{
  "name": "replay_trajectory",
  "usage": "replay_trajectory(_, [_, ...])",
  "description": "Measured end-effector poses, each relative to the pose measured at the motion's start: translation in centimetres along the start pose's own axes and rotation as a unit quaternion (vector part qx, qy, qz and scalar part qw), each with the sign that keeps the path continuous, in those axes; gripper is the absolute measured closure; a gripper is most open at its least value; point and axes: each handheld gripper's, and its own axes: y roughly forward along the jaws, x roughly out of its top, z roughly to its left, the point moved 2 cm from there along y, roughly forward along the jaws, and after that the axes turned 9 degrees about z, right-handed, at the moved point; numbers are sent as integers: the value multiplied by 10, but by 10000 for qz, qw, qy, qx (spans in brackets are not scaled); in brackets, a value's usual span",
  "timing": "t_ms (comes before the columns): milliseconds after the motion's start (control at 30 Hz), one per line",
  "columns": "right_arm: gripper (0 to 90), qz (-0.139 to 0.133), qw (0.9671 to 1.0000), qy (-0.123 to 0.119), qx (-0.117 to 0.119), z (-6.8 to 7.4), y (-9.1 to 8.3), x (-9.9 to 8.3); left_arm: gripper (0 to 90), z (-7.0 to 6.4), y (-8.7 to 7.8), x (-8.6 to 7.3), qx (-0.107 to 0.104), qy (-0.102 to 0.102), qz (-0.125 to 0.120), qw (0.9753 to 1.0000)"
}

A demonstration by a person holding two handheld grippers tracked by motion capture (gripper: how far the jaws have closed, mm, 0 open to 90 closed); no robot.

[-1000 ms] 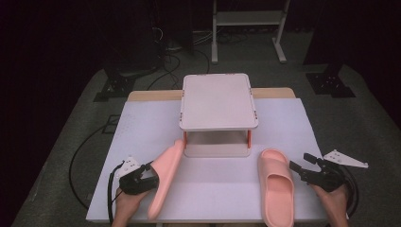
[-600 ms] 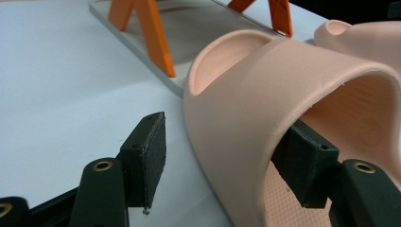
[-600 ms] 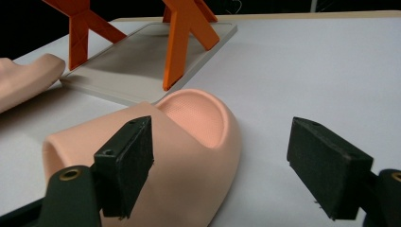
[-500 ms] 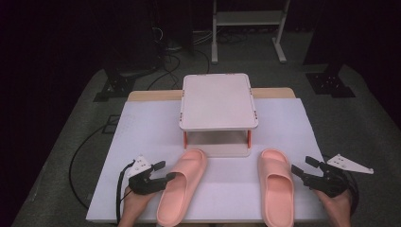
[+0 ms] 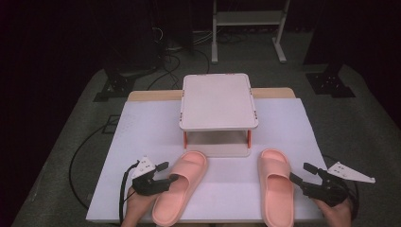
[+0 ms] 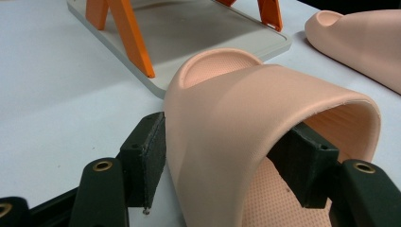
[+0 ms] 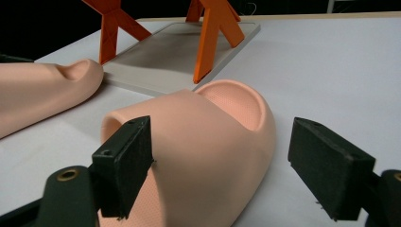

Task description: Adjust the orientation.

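Two pink foam slides lie on the white table cover in the lower half of the high view, toes pointing at the small rack (image 5: pixel 218 101) above them. The left slide (image 5: pixel 182 187) sits lower left of centre, its strap pinched by the left gripper (image 6: pixel 227 151), one jaw outside and one inside the band. The right slide (image 5: pixel 275 187) lies lower right; the right gripper (image 7: pixel 220 161) hangs spread, not gripping it. Both look light, soft and squashy (the strap bends readily), so the band's edge seems the best hold.

2 black handheld grippers (image 5: pixel 163 179) (image 5: pixel 302 180) w/ blocky black jaws, brass screws, grey triangular plates, black cables.
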Motion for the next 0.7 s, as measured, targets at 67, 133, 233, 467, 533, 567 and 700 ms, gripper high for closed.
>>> replay_trajectory(67, [220, 2, 10000, -40, 8, 3, -2, -3, 379, 0, 0, 0, -6, -4, 5, 10000])
replay_trajectory(133, [220, 39, 10000, -83, 15, 6, -3, -5, 383, 0, 1, 0, -16, -12, -4, 10000])
replay_trajectory(233, [220, 73, 9999, -93, 34, 8, -3, -7, 392, -1, 1, 0, -29, -8, -9, 10000])
replay_trajectory(467, [224, 208, 9996, -186, 72, 15, 2, -10, 427, -2, 2, 0, -69, 5, 30, 10000])
replay_trajectory(533, [229, 279, 9993, -227, 42, 17, 7, -11, 431, -3, 3, 0, -79, 47, 57, 9999])
replay_trajectory(567, [237, 311, 9992, -254, 39, 18, 9, -11, 437, -3, 3, 0, -84, 51, 63, 9999])
replay_trajectory(700, [266, 483, 9984, -291, -37, 21, 18, -14, 455, -5, 5, 0, -87, 113, 104, 9998])
